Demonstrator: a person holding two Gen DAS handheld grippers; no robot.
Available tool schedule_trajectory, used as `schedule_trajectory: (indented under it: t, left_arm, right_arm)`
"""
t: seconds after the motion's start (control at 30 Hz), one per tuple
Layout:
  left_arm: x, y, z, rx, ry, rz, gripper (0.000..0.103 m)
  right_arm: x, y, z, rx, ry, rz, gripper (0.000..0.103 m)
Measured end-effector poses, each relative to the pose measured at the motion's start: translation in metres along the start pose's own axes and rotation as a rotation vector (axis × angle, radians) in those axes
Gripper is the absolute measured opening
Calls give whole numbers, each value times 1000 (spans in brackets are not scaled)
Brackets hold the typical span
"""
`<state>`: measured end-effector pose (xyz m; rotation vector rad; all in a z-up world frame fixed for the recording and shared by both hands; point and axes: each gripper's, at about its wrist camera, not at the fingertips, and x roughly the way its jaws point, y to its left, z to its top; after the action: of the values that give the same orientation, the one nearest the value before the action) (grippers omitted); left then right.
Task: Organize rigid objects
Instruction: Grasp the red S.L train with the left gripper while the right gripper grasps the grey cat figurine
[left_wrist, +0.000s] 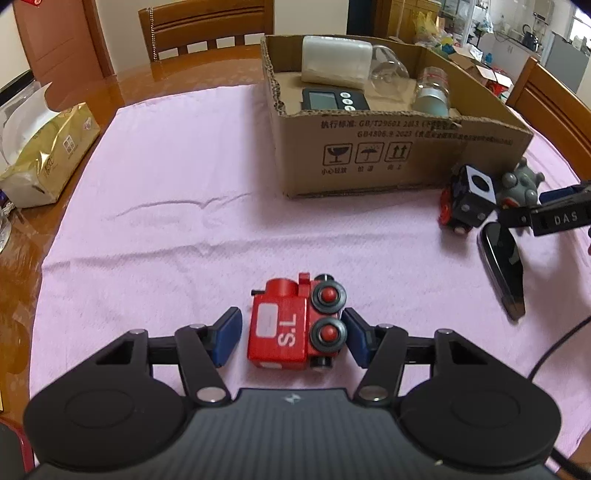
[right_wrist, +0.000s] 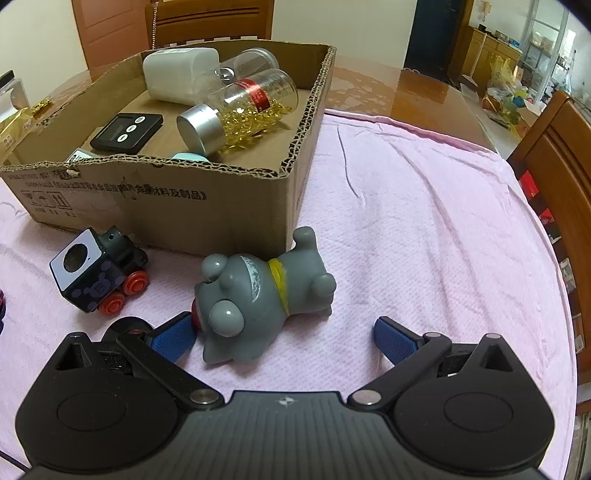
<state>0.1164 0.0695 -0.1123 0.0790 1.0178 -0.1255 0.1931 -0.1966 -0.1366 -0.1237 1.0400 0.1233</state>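
A red toy train car (left_wrist: 291, 325) marked "S.L" lies on its side on the pink cloth (left_wrist: 166, 192). My left gripper (left_wrist: 291, 334) is open, its blue pads on either side of the car, the right pad close to its wheels. A grey toy dog (right_wrist: 258, 295) lies on its side by the cardboard box (right_wrist: 184, 199). My right gripper (right_wrist: 284, 338) is open around the dog's head; the left pad touches its muzzle. A black toy train car (right_wrist: 98, 275) with red wheels stands left of the dog; it also shows in the left wrist view (left_wrist: 467, 201).
The cardboard box (left_wrist: 388, 147) holds a white container (right_wrist: 177, 74), a capsule bottle (right_wrist: 243, 107), a black timer (right_wrist: 127, 131) and a clear jar (left_wrist: 388, 68). A black phone-like slab (left_wrist: 502, 269) lies on the cloth. A gold tissue pack (left_wrist: 48, 155) sits left. Wooden chairs surround the table.
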Motion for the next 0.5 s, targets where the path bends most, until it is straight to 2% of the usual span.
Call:
schedule_trajectory:
  t: [0.1,0.43,0.5]
  left_arm:
    - [2,-1,4,0,0,1,59]
    - [4,-3,6,-4,12,4,59]
    - [4,-3,7,-7,15,7,59]
  right_arm:
    - [2,2,3,-42,-3,22,103]
    - [10,4,22,-296,3,137,102]
    - [8,5,24,-331,3,154,98]
